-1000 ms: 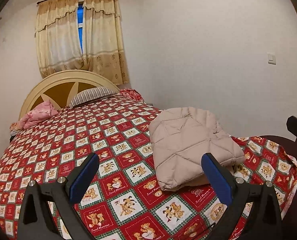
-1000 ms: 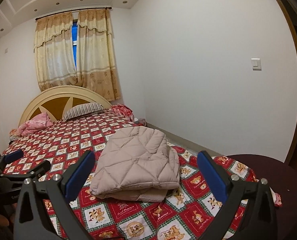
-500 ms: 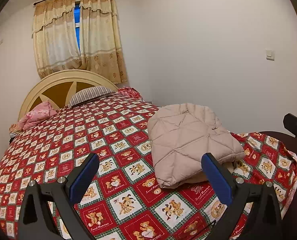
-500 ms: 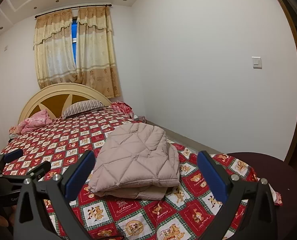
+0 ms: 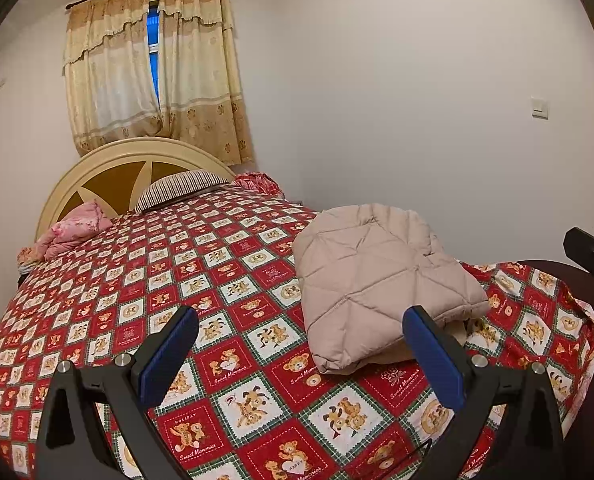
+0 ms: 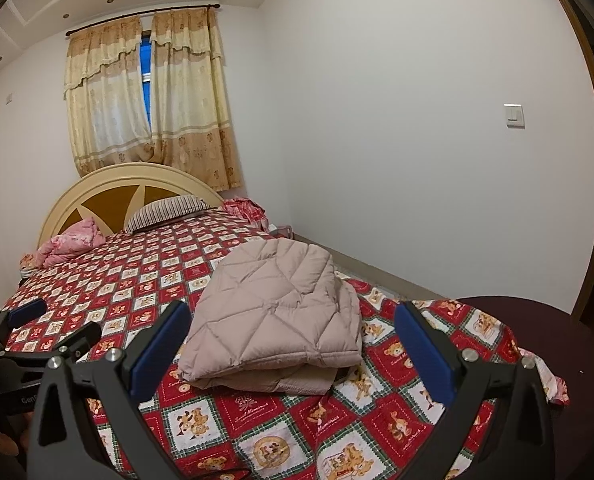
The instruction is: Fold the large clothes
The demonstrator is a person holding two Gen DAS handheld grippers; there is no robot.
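Note:
A beige quilted puffer jacket point(image 5: 373, 276) lies folded into a compact stack near the foot corner of the bed point(image 5: 201, 280); the right wrist view shows it point(image 6: 277, 312) straight ahead. My left gripper point(image 5: 301, 344) is open above the bedspread, its blue pads empty, with the jacket just beyond its right finger. My right gripper point(image 6: 293, 340) is open too, held back from the jacket, nothing between its fingers. The left gripper point(image 6: 37, 328) shows at the left edge of the right wrist view, and part of the right gripper point(image 5: 593, 256) at the right edge of the left wrist view.
The bed carries a red and white bear-print cover. A striped pillow point(image 5: 181, 190), a pink bundle point(image 5: 73, 230) and a cream headboard point(image 5: 133, 160) sit at the far end. A white wall point(image 5: 417, 120) runs along the right. A dark round surface point(image 6: 537, 320) lies beside the foot.
Both grippers have drifted slightly back and up from the jacket; the view has shifted a little. The jacket lies still and both grippers stay open.

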